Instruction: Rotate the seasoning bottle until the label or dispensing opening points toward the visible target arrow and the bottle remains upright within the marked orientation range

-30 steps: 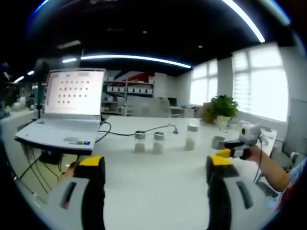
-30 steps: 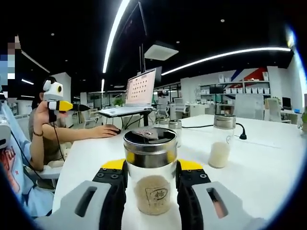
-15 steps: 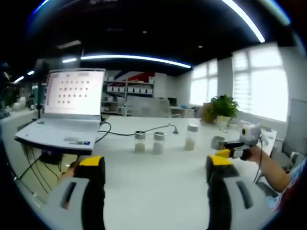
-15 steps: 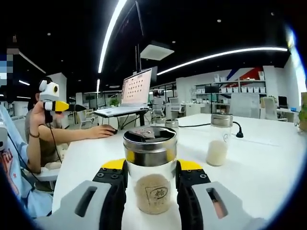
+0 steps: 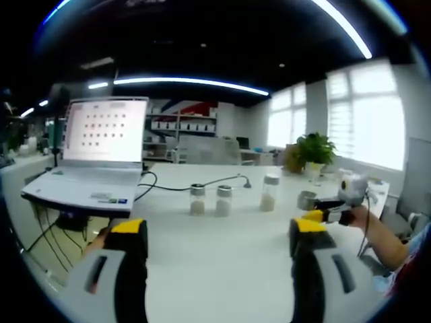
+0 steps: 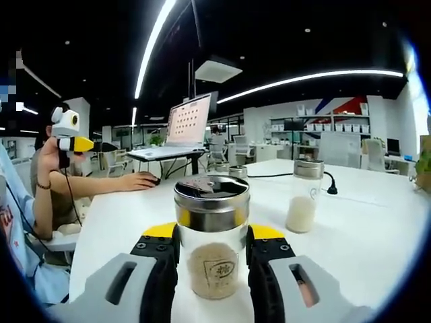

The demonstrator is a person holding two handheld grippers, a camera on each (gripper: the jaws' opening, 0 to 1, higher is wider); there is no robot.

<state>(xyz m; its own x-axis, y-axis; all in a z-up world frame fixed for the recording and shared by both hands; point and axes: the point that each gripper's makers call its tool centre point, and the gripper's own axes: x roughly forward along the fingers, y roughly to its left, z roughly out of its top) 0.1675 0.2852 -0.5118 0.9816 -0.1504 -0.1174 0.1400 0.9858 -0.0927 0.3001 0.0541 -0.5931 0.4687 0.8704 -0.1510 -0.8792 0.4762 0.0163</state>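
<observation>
A glass seasoning bottle (image 6: pixel 212 259) with a steel lid and pale granules stands upright on the white table (image 6: pixel 377 235). Its printed label faces the camera. My right gripper (image 6: pixel 212 243) is shut on it, black pads pressing both sides. In the left gripper view the same bottle (image 5: pixel 307 200) shows small at the right, held by the right gripper (image 5: pixel 331 210) in a person's hand. My left gripper (image 5: pixel 217 232) hovers open over the table with nothing between its yellow-tipped jaws. It also appears raised in a hand at the far left, left gripper (image 6: pixel 69 132).
Three more bottles (image 5: pixel 196 200) (image 5: pixel 222 200) (image 5: pixel 269 192) stand in a row mid-table; the tallest bottle (image 6: pixel 301 196) is close on the right. An open laptop (image 5: pixel 101 155) with trailing cables (image 5: pixel 168 187) sits at the left end. A potted plant (image 5: pixel 313 151) stands behind.
The right gripper view has swung slightly, so the laptop and tall bottle sit a little further left in it. The bottle stays clamped. The left gripper view is unchanged.
</observation>
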